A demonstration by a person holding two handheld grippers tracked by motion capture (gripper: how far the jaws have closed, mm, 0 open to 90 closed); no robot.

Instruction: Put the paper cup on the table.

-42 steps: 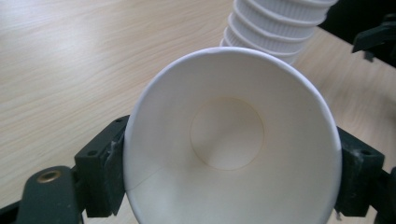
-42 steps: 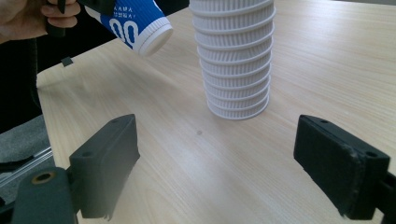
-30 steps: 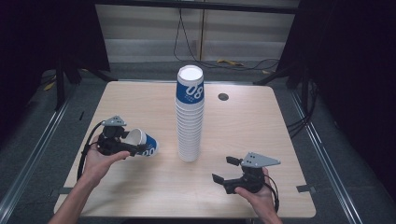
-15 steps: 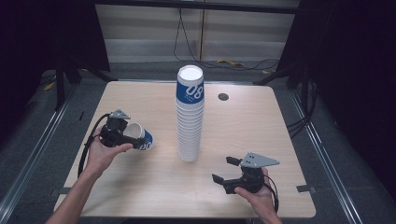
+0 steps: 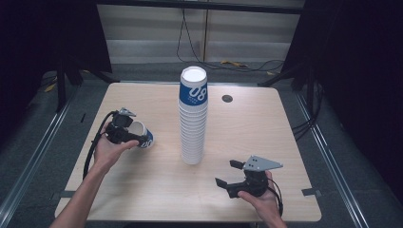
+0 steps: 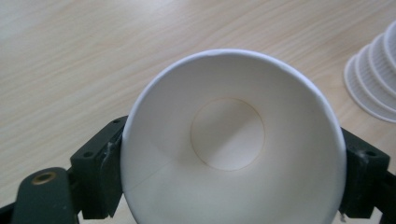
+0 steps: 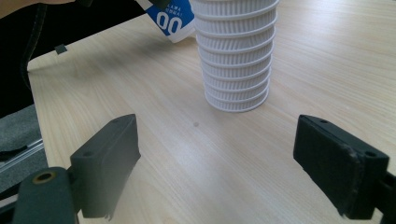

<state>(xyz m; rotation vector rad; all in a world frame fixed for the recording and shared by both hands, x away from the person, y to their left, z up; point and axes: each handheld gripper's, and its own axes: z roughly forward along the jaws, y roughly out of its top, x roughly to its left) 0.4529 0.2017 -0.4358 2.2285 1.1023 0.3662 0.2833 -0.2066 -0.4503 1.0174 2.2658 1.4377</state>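
Observation:
A tall stack of white paper cups (image 5: 193, 118) with a blue "08" band on the top one stands upside down in the middle of the table; its ribbed base (image 7: 237, 65) rises just beyond my right jaws. My left gripper (image 5: 127, 134) is shut on a single paper cup (image 5: 142, 137), held on its side at the table's left. That cup's open mouth (image 6: 229, 144) faces the camera, squeezed between both jaws. My right gripper (image 5: 227, 175) rests open at the front right with nothing between its fingers (image 7: 109, 161).
The wooden table (image 5: 266, 123) has a small round grommet hole (image 5: 227, 99) behind the stack. Cables run across the floor beyond the far edge. The stack's base rims (image 6: 373, 79) lie to the right of the held cup.
My left gripper has lifted the cup slightly and shifted it toward the far side of the table. The right gripper and the stack have stayed still.

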